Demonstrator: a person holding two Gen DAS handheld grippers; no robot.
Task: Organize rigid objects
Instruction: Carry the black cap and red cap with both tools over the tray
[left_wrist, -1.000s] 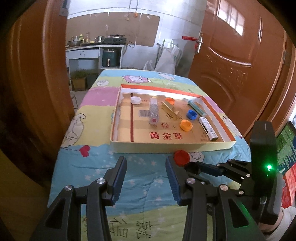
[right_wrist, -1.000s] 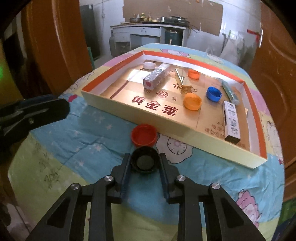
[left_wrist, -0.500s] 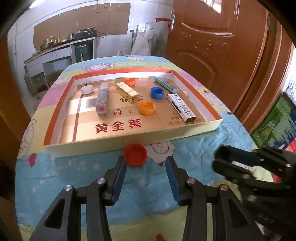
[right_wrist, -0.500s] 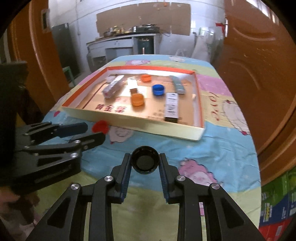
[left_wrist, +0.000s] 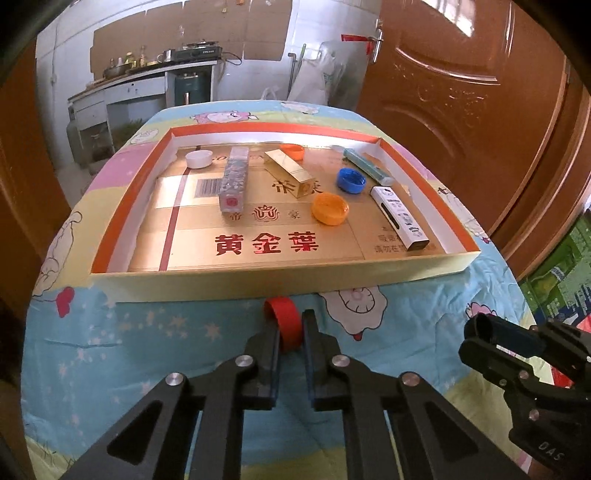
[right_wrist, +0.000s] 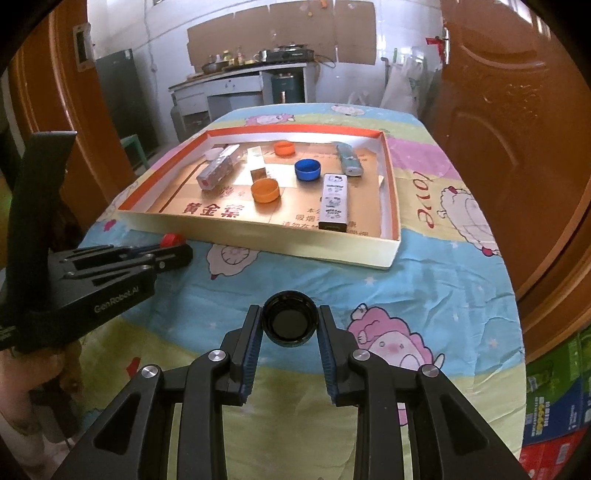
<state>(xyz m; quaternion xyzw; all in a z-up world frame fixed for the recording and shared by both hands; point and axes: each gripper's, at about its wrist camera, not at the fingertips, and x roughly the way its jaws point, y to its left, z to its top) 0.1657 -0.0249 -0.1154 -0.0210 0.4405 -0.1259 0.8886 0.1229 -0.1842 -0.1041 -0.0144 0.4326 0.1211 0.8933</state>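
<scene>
My left gripper is shut on a red bottle cap, held on edge just in front of the tray's near wall. It also shows in the right wrist view with the red cap. My right gripper is shut on a black cap above the blanket, right of the left gripper; it shows in the left wrist view. The shallow cardboard tray holds an orange cap, a blue cap, a white cap, and small boxes.
A gold box, a clear patterned box, a white box and a teal tube lie in the tray. A wooden door stands at the right. Cartons sit beside the table.
My left gripper has closed on the red cap and tipped it on edge. My right gripper with the black cap has drawn back to the right.
</scene>
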